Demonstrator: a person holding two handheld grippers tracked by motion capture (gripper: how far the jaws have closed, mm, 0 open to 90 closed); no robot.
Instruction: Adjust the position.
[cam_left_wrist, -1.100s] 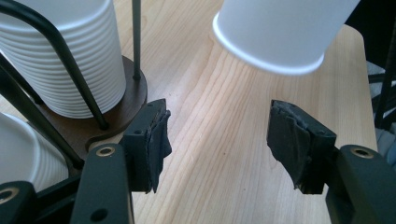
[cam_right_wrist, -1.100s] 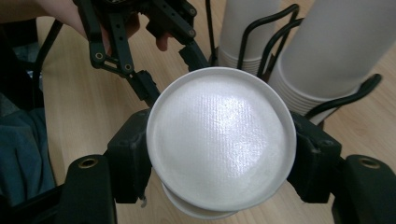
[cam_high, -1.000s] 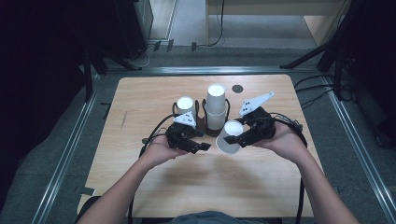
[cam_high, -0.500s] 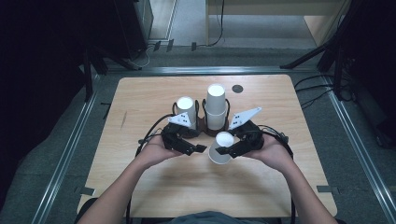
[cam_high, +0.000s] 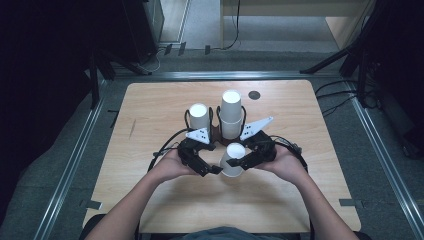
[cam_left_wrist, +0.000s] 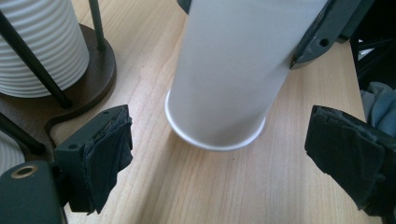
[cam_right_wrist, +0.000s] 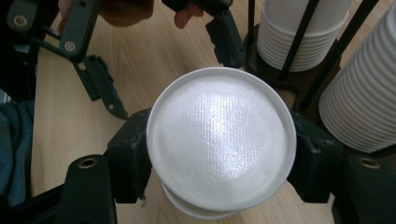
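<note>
A white paper cup (cam_high: 233, 161) stands mouth down in front of the cup holder. My right gripper (cam_high: 241, 163) is shut on its sides, and the right gripper view shows the cup's base (cam_right_wrist: 219, 140) between the jaws of that gripper (cam_right_wrist: 222, 161). The cup's rim (cam_left_wrist: 215, 140) is at or just above the wood. My left gripper (cam_high: 209, 169) sits just left of the cup, open. In its own view the left gripper (cam_left_wrist: 229, 161) has a jaw on either side of the cup and touches nothing.
A dark wire holder (cam_high: 218, 131) behind the grippers carries two stacks of white cups, a short one (cam_high: 198, 116) and a taller one (cam_high: 231, 114). A small dark disc (cam_high: 254, 95) lies at the table's far side. Bare wood stretches toward the person.
The right gripper has carried the cup toward the person and a little left. The left gripper has drawn back with it and now faces the cup.
</note>
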